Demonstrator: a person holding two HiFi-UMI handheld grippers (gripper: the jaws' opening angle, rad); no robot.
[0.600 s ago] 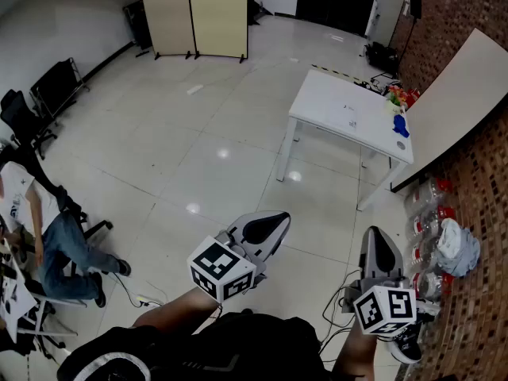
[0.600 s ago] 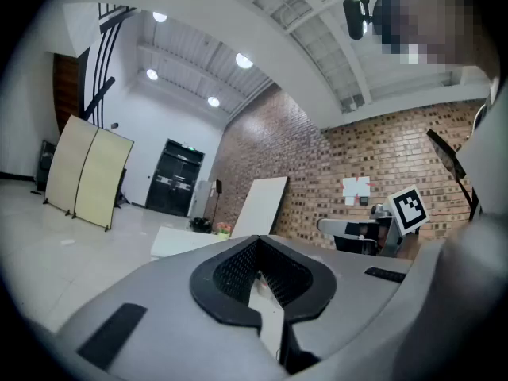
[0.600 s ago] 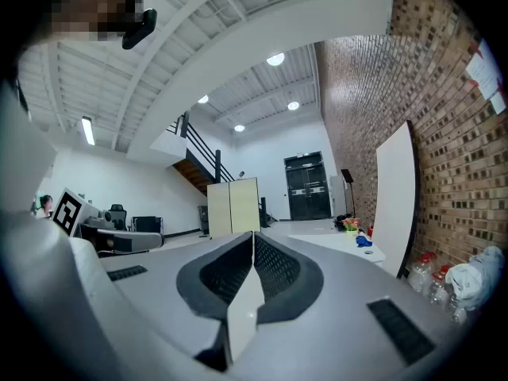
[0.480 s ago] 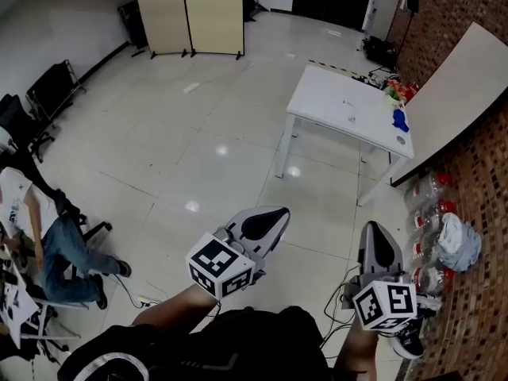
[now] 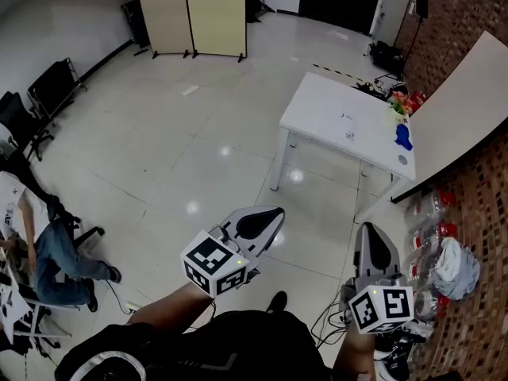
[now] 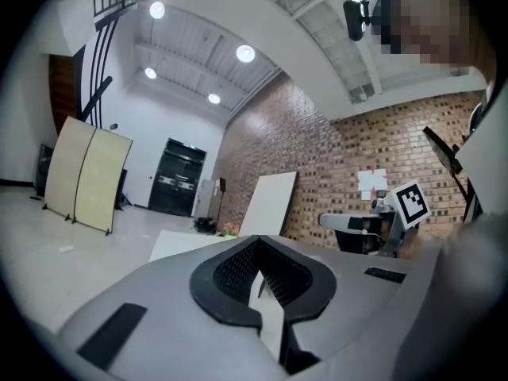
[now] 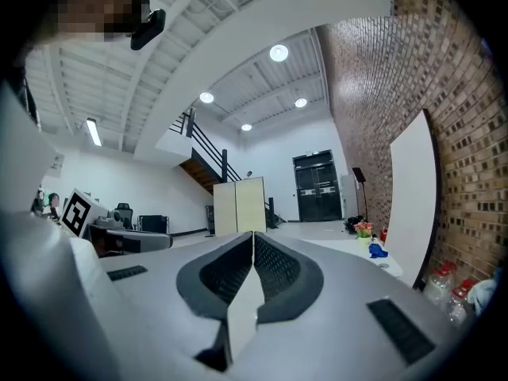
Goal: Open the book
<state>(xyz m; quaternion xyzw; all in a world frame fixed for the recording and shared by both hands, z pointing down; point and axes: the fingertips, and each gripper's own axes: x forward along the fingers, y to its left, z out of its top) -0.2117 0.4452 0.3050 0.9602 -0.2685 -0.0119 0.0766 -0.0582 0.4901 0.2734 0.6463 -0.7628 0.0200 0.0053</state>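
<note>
No book shows in any view. The white table (image 5: 333,117) stands some way ahead on the shiny floor, with a blue object (image 5: 403,136) and flowers (image 5: 399,101) at its right end. My left gripper (image 5: 275,213) is held level in the air above the floor, its jaws shut with nothing between them. My right gripper (image 5: 371,230) hangs level beside it, also shut and empty. In the left gripper view the left gripper (image 6: 258,241) points toward the brick wall, and the right gripper (image 7: 253,235) faces the table (image 7: 357,248).
A beige folding screen (image 5: 190,14) stands at the back. A seated person (image 5: 44,252) and black chairs (image 5: 48,86) are at the left. A white board (image 5: 460,109) leans on the brick wall, with bottles (image 5: 432,213) and cables on the floor below it.
The table has slid a little lower and nearer in the head view, and a shoe has appeared below the grippers. Both grippers keep their pose and stay shut.
</note>
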